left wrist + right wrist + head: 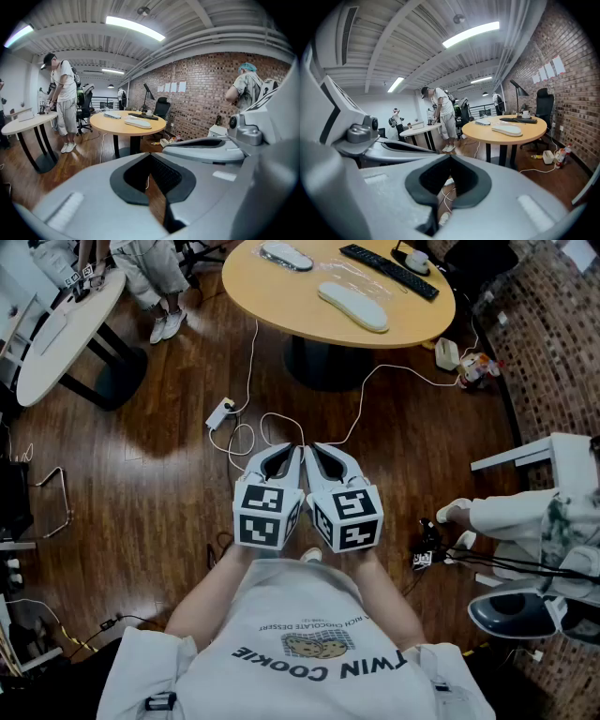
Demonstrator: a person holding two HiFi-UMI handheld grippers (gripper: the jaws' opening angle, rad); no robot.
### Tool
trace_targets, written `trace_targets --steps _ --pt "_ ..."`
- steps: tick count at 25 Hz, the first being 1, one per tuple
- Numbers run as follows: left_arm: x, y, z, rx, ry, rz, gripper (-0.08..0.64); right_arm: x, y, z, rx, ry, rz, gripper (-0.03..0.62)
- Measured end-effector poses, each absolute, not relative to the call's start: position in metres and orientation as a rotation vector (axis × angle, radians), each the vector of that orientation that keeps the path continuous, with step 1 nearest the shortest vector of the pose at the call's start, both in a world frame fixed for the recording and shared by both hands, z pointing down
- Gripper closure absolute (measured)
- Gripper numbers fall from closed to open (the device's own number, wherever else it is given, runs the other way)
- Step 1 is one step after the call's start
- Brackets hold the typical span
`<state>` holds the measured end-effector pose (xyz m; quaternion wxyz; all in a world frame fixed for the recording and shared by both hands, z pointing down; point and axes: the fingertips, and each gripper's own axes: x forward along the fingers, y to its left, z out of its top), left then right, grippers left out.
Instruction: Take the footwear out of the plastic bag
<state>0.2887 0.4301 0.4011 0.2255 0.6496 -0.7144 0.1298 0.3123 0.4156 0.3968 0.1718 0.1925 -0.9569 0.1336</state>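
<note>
Two white flat slippers (pixel 352 306) lie on the round wooden table (pixel 272 296), well ahead of both grippers, perhaps within a clear plastic bag (pixel 361 276). The left gripper (pixel 284 457) and right gripper (pixel 325 457) are closed and empty. Nothing looks started, so approaching the table and opening the jaws comes next.

A: Floor (pixel 141 484): dark wood planks, glossy, pale glare across them. Table (pixel 272 292): light wood-look top, smooth, satin sheen.

B: Left claw (pixel 281 454), right claw (pixel 323 454): grey plastic shells, smooth and matt. Black inner pads (pixel 164 176) look ribbed and rubbery. Marker cubes (pixel 267 514): flat black-and-white print, no shine.

A: Slipper (pixel 352 306): white, matt, looks soft; exact material unclear. Clear plastic film (pixel 349 273) next to it is shiny and creased. Keyboard (pixel 389 271): black plastic, dull.

B: Wall (pixel 201 89): red brick, rough. Wearer's shirt (pixel 291 615): pale cloth, printed.
</note>
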Motion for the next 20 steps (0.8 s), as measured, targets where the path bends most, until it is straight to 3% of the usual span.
trace_targets --steps 20 --pt "0.03 0.288 0.394 1.955 -1.788 0.325 0.557 0.046 0.272 0.382 0.784 -2.637 0.356 0.592"
